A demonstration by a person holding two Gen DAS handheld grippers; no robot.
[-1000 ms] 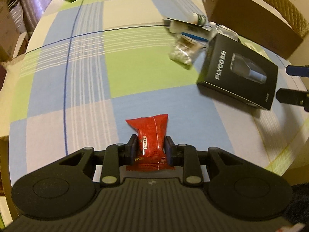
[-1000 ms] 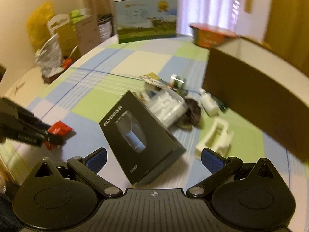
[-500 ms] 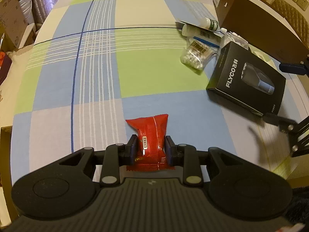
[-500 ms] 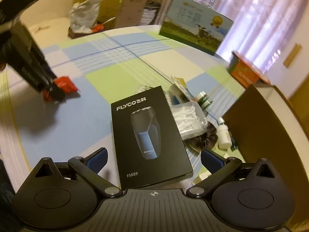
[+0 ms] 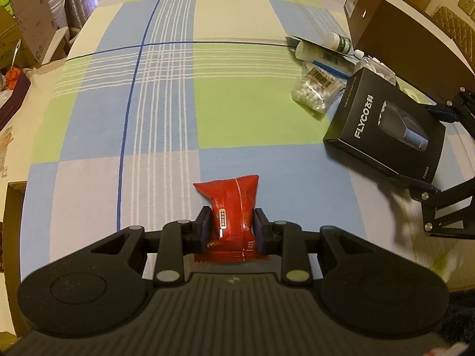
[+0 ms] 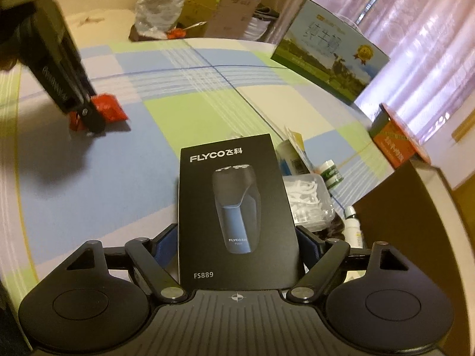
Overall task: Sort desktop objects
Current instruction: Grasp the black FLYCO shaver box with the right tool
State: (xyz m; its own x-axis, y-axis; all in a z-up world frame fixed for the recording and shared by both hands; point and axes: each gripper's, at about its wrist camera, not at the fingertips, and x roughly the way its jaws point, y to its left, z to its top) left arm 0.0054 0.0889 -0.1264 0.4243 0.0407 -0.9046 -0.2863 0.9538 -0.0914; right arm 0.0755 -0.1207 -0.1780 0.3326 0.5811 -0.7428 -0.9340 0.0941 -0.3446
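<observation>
Left wrist view. The left gripper is shown clamped on the red snack packet, a glossy, crinkled foil pouch with a pale central seam, pinched at its near half while its far end lies over the checked tablecloth. Compared with the frames of one second and half a second ago, this grip is unchanged, whereas the right gripper is now seen flanking the black shaver box, one finger at each long side. The box is a rigid, matte, sharp-edged carton printed "FLYCO". Beside it lie a clear bag of white beads and a white tube, just in front of a large brown carton.

Right wrist view. The shaver box now fills the space between the right gripper's blue-padded fingers; half a second ago it lay ahead of them. Contact is not clearly shown, so it cannot be told whether the jaws have closed on the box or merely straddle it. The change is judged to mean that a second object is about to be taken while the first is held. The left gripper and red packet are seen low over the blue square, well apart from the clutter of a clear tub of white picks and a green-labelled bottle.
</observation>
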